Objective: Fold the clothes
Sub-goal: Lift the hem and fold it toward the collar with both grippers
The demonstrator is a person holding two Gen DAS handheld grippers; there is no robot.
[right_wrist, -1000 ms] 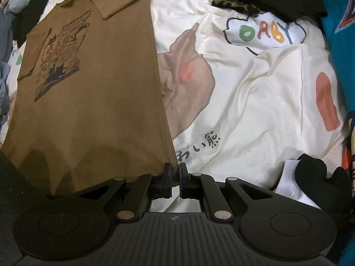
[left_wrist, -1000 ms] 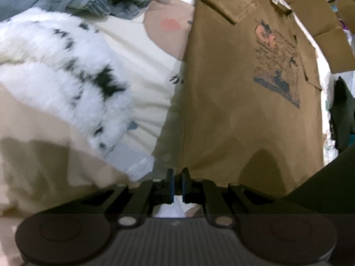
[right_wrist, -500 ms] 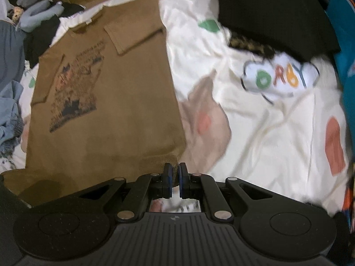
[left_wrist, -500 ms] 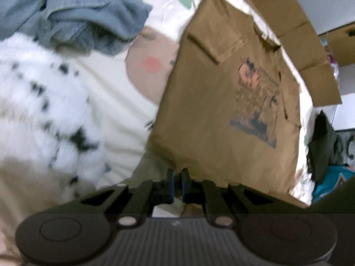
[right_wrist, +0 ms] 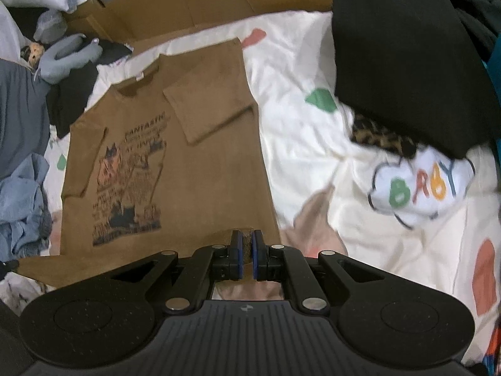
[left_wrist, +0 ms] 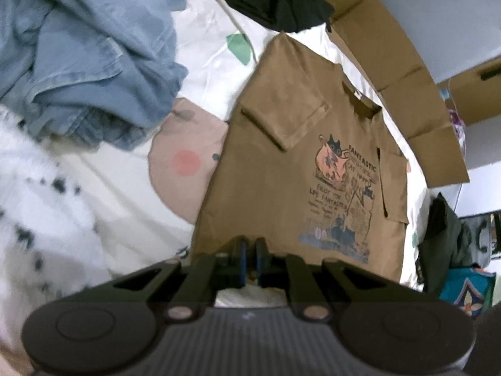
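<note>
Nearest to each camera are the grippers. The right gripper (right_wrist: 246, 243) has its fingers almost together, and a thin fold of brown cloth sits between the blue pads: it grips the bottom hem corner of the brown cotton T-shirt with a cat print (right_wrist: 175, 169). The left gripper (left_wrist: 249, 252) is also nearly closed at the other hem corner. The cloth seems to be pinched there too, but this view shows it less clearly.

The T-shirt lies face up on the cream bed sheet with coloured cartoon shapes (right_wrist: 328, 163). Both sleeves are already turned inward, and the hem end is raised off the sheet.

I judge that the step in hand is to bring the hem up toward the collar. To do it well, both corners should travel at the same height and the same speed, with the hem kept stretched between them, so the fold line comes out straight and the sleeves do not slip out.

Farther away are a crumpled blue denim garment (left_wrist: 87, 56), a folded black garment (right_wrist: 404, 72) and flattened brown cardboard (right_wrist: 203, 3).

The hem between the two corners is hidden behind the gripper bodies. The small print text is too blurred to read fully.
</note>
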